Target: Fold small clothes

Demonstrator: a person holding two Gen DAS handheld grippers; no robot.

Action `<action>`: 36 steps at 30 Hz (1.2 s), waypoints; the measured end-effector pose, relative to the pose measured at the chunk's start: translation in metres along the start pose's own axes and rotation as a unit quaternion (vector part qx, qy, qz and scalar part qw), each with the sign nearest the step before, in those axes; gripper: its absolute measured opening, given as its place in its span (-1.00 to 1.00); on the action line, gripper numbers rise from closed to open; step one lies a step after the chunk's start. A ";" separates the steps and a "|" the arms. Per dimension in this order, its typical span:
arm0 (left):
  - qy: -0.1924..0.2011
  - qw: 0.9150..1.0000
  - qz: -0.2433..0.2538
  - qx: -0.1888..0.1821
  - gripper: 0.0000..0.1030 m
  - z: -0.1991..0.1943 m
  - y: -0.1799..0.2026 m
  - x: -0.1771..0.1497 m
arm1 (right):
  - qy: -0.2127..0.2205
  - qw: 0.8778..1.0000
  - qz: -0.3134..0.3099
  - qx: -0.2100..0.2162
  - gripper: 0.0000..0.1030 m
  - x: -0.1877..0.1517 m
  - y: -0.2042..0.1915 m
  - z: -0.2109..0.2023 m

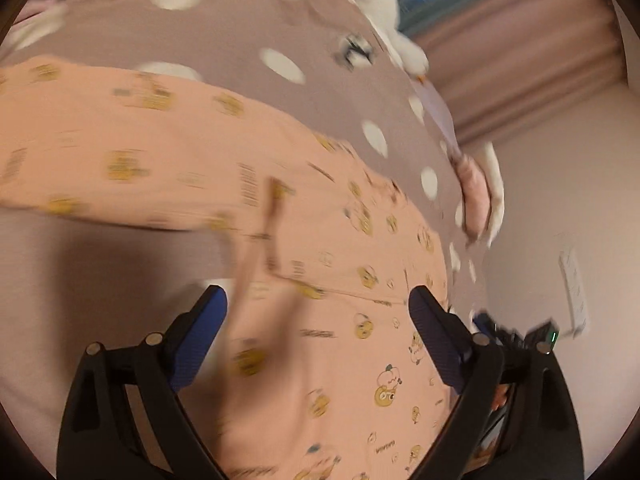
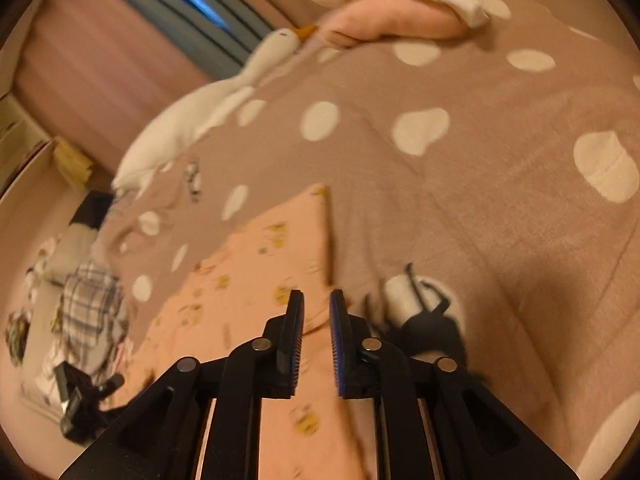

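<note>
A small peach garment (image 1: pixel 328 240) with yellow cartoon prints lies spread on a brown bedspread with white dots (image 1: pixel 224 36). My left gripper (image 1: pixel 318 300) is open wide, hovering just above the garment, with nothing between its blue fingers (image 1: pixel 432 328). The view is motion-blurred. In the right wrist view the same peach garment (image 2: pixel 256 264) lies below my right gripper (image 2: pixel 316 300), whose jaws stand a narrow gap apart over the cloth's right edge. I cannot tell whether cloth is pinched between them.
A white goose plush (image 2: pixel 208 112) lies along the bedspread's (image 2: pixel 500 208) far edge, with a pink pillow (image 2: pixel 396 16) beyond. A plaid garment (image 2: pixel 92 300) and other clothes sit at the left. Curtains (image 1: pixel 520 52) hang behind. The other gripper (image 2: pixel 80 404) shows lower left.
</note>
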State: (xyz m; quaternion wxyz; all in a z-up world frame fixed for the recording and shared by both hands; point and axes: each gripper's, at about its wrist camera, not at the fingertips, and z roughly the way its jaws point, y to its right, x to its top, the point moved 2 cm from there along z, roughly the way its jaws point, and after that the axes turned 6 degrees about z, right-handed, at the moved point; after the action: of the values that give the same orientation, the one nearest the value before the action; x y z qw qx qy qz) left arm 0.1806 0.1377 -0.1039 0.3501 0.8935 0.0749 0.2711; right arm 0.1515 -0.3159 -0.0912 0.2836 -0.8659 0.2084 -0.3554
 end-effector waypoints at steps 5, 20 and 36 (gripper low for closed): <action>0.065 0.995 -0.065 0.030 0.84 -0.062 -0.055 0.003 | -0.012 0.999 -0.019 0.028 -0.25 -0.024 -0.014 -0.007; 0.181 0.953 -0.244 0.018 0.96 -0.122 -0.178 0.021 | -0.049 0.997 -0.018 0.052 -0.11 -0.063 -0.029 -0.006; 0.202 0.930 -0.257 0.167 -0.20 -0.129 -0.205 0.068 | -0.071 0.996 -0.040 0.031 -0.11 -0.072 -0.043 0.010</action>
State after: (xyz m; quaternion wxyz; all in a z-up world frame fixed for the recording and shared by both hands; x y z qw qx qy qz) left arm 0.1800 0.3879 -0.1328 0.2308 0.8155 0.4157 0.3300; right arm 0.1179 -0.2395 -0.1057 0.3098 -0.8875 0.1421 -0.3101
